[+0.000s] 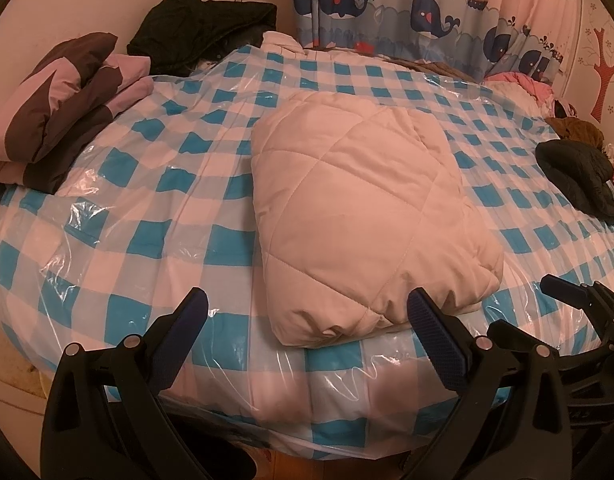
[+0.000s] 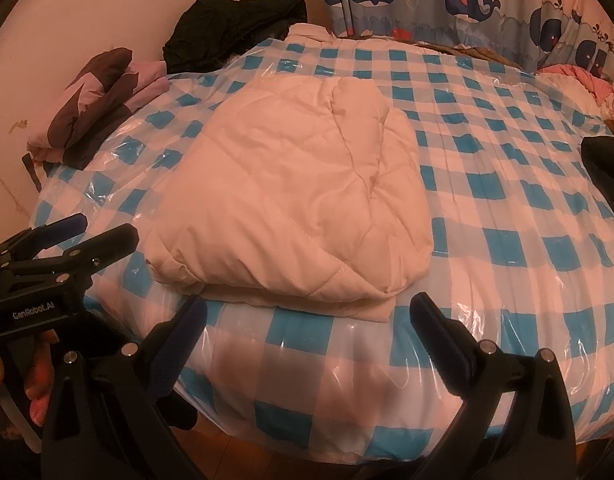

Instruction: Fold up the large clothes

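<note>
Left wrist view shows the left gripper (image 1: 307, 320) with its two fingers spread wide and nothing between them, hovering at the near edge of the bed (image 1: 107, 208). The cream quilted jacket (image 1: 367, 216) lies already folded into a thick bundle in the middle of the blue-and-white checked plastic cover (image 1: 187, 152), its near edge just beyond the fingertips. In the right wrist view the right gripper (image 2: 307, 320) is also released and empty, near the same near edge of the jacket. I judge the folding is nearly finished; what may remain is to tidy the bundle or move it aside. To do this well, each tool should take a near corner through all layers together, because the padded cloth is puffy and will likely spring open if only the top layer is pinched. The plastic cover looks slippery, so a slow pull is safer. The only writing that can be read is "GenRobot.AI" on the left tool's body (image 2: 33, 304), seen at the left in the right wrist view.
</note>
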